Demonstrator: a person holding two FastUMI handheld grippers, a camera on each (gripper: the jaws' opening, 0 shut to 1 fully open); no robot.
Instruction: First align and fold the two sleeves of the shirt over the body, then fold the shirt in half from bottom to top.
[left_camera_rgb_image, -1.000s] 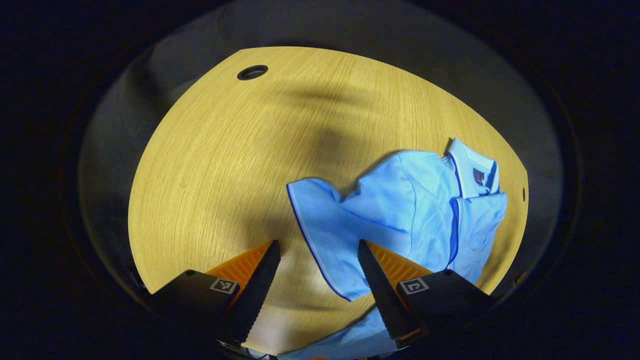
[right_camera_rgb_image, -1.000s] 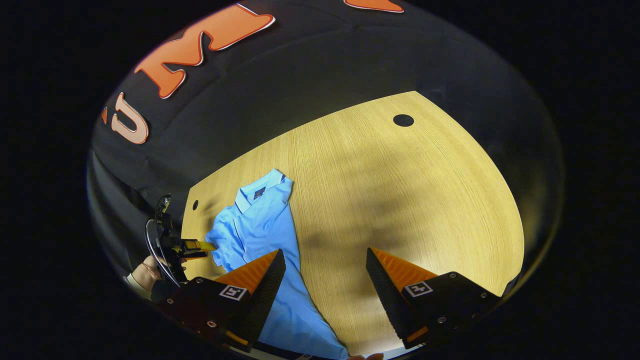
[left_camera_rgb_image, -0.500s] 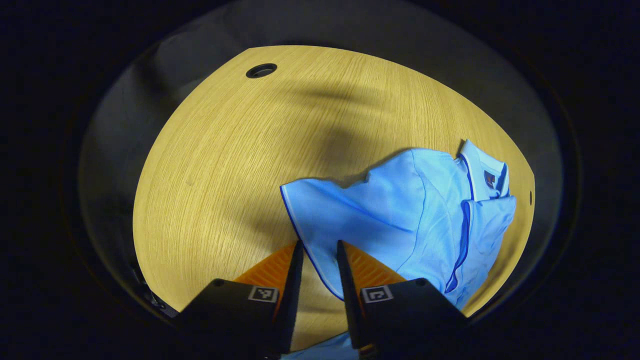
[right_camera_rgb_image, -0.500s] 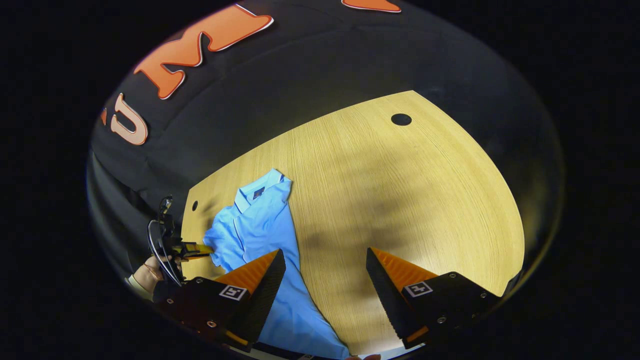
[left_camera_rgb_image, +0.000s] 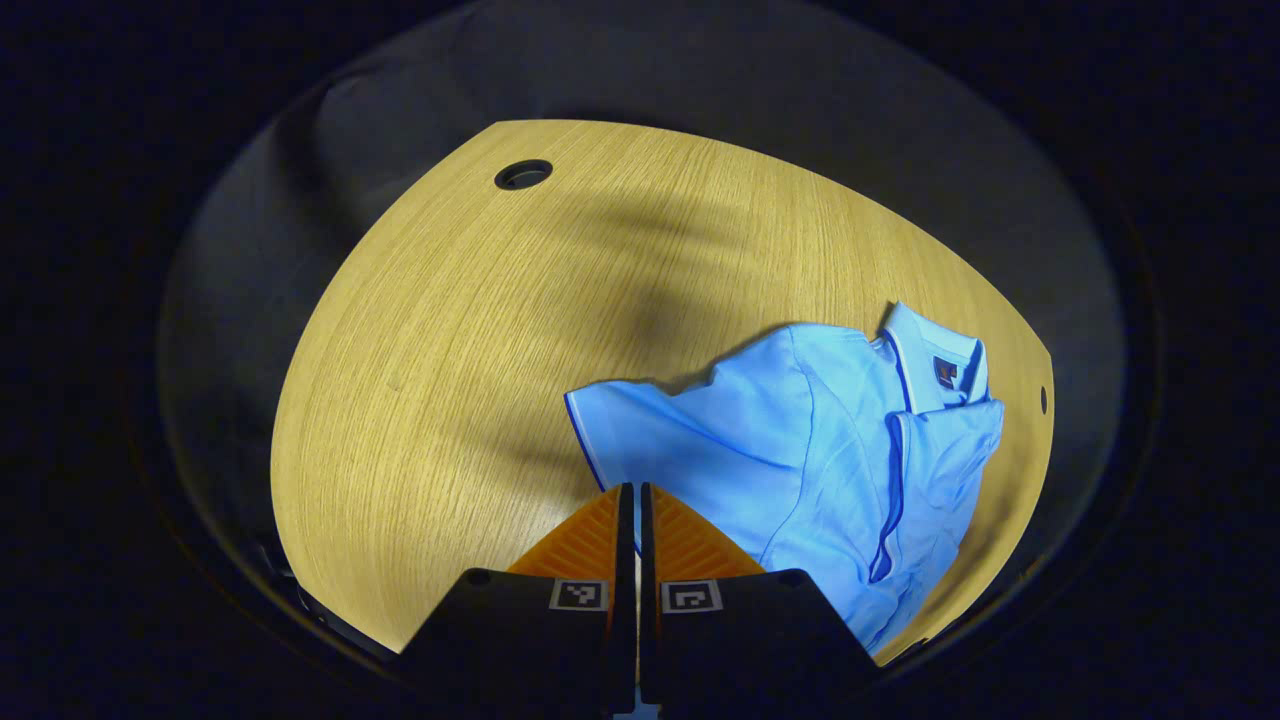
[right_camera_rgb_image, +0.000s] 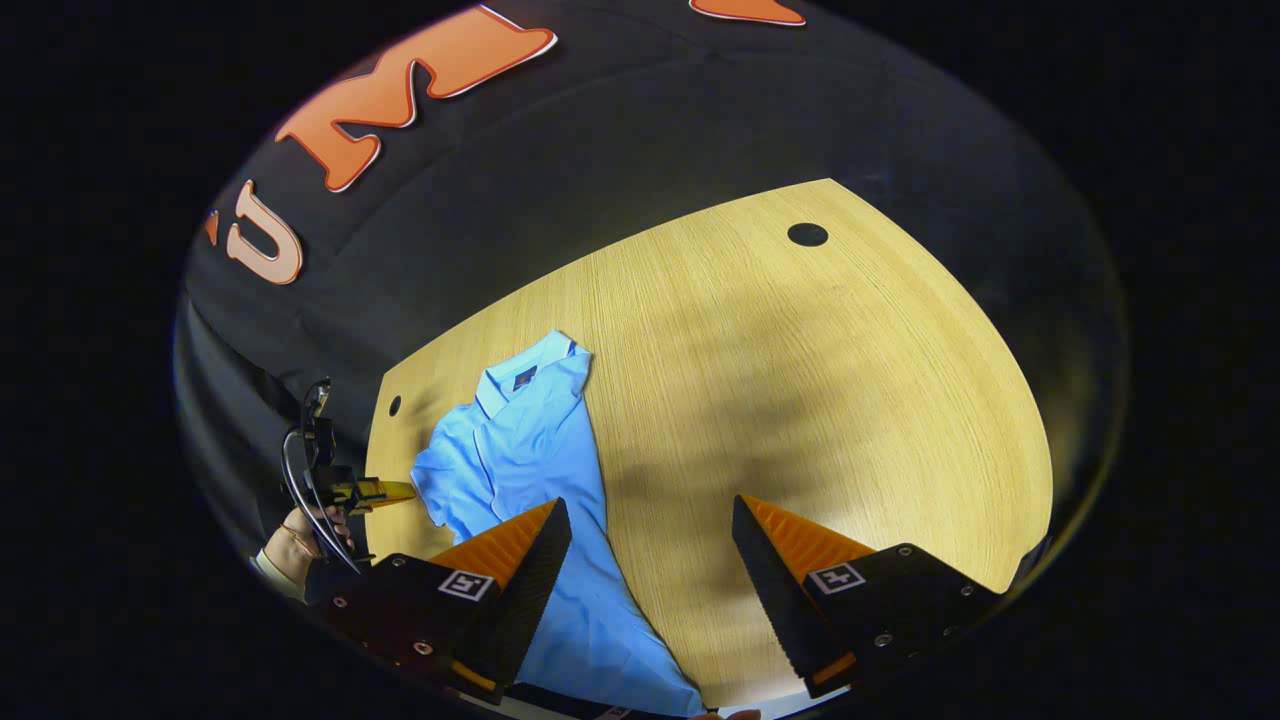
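**Blue polo on the wooden table, left fingers pinched at the sleeve hem**

The light blue shirt (left_camera_rgb_image: 830, 460) lies on the wooden table (left_camera_rgb_image: 470, 350), spread along the table's left side as the right gripper view sees it (right_camera_rgb_image: 530, 470). Its collar (left_camera_rgb_image: 935, 355) points away from the person, and the lower body runs toward the near table edge. A thin dark blue line trims the collar, the placket and the hem of the sleeve (left_camera_rgb_image: 660, 430). That sleeve spreads outward from the shoulder, slightly rumpled and raised, casting a shadow on the wood behind it. Inside the collar sits a small dark neck label (left_camera_rgb_image: 945, 372) with a reddish mark; it is too small to read.

The left gripper (left_camera_rgb_image: 630, 500) has its two fingers pressed almost together, only a thin slit between them, with the tips at the sleeve's hem corner. Whether cloth is caught between them cannot be told from the left gripper view. In the right gripper view the same tool (right_camera_rgb_image: 385, 491) sits beside the sleeve's edge, held by a hand (right_camera_rgb_image: 300, 545).

The right gripper (right_camera_rgb_image: 650, 525) hangs above the table with its fingers spread wide, gripping nothing; one finger overlaps the shirt's lower body in the view and the other is over bare wood.

A round cable hole (left_camera_rgb_image: 523, 174) sits in the table's far corner, well apart from the shirt. Square black and white marker tags sit on the finger mounts, carrying no readable writing.
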